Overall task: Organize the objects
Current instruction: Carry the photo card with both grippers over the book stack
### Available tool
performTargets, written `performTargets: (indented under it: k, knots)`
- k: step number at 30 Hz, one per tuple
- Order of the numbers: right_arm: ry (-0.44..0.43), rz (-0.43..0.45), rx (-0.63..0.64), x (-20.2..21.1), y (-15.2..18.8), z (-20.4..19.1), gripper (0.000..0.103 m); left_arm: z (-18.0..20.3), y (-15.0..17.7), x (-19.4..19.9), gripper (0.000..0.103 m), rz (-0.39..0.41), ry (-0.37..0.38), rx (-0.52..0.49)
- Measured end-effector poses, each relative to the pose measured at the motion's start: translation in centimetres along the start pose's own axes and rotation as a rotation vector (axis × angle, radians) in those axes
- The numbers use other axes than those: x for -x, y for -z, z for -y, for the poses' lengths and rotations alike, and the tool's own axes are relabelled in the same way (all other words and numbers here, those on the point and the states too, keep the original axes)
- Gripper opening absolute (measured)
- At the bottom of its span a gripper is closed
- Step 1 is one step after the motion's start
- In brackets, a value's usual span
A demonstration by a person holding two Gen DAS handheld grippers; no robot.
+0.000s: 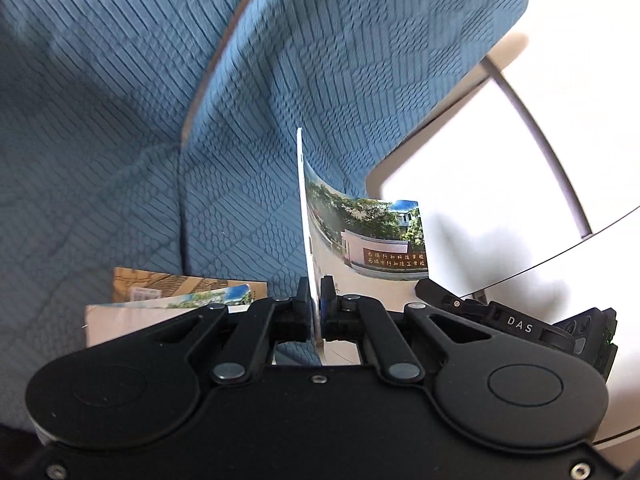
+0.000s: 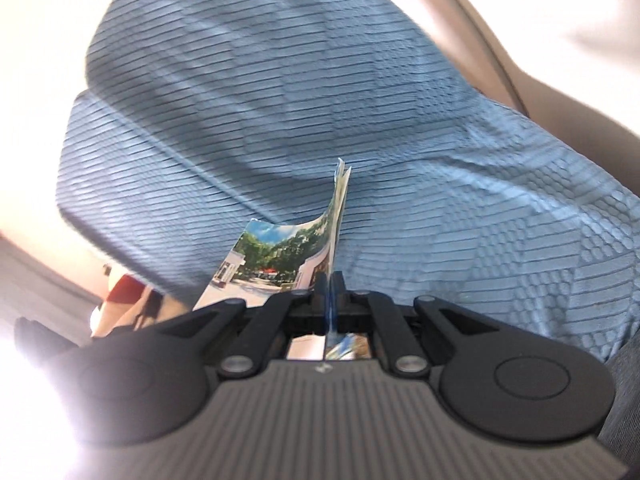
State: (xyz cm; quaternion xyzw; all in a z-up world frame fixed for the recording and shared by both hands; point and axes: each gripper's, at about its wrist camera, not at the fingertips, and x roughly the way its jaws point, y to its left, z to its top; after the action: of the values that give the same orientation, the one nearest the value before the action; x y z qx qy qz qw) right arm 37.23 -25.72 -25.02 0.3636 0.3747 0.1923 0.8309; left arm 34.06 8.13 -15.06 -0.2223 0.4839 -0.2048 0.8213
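My left gripper (image 1: 314,280) is shut on the edge of a photo card (image 1: 360,240) that stands upright and curls to the right, showing a gate with lettering and trees. Part of my right gripper (image 1: 428,290) shows just right of that card's lower corner. In the right wrist view my right gripper (image 2: 330,276) is shut on a thin bunch of photo cards (image 2: 280,256) whose front one curls left, showing trees and a gateway. Whether the two grippers hold the same card I cannot tell. More cards (image 1: 168,292) lie on the cushion below my left gripper.
A blue quilted sofa cushion (image 1: 120,120) fills the background of both views (image 2: 280,100). Bright white panels with a dark frame (image 1: 500,80) lie to the right. A small red object (image 2: 124,288) sits low at the left, beside a beige sofa frame (image 2: 500,40).
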Motion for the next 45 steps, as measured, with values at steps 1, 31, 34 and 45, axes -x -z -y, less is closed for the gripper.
performTargets:
  k: [1,31,34,45]
  knots:
    - [-0.009,-0.003,0.013,0.3,0.1,-0.7,0.003,0.0,0.3,1.0,0.003,0.010,-0.002,0.004]
    - [0.061,-0.257,0.199,-5.1,7.9,-4.0,0.003,-8.8,11.5,1.4,0.006,-0.013,-0.179,0.128]
    - [0.077,-0.273,0.210,-5.4,8.3,-3.9,0.003,-9.1,12.1,0.8,0.006,-0.026,-0.180,0.132]
    - [0.192,-0.305,0.304,-6.6,9.9,-3.3,0.009,-9.5,13.2,0.0,0.016,-0.066,-0.236,0.161]
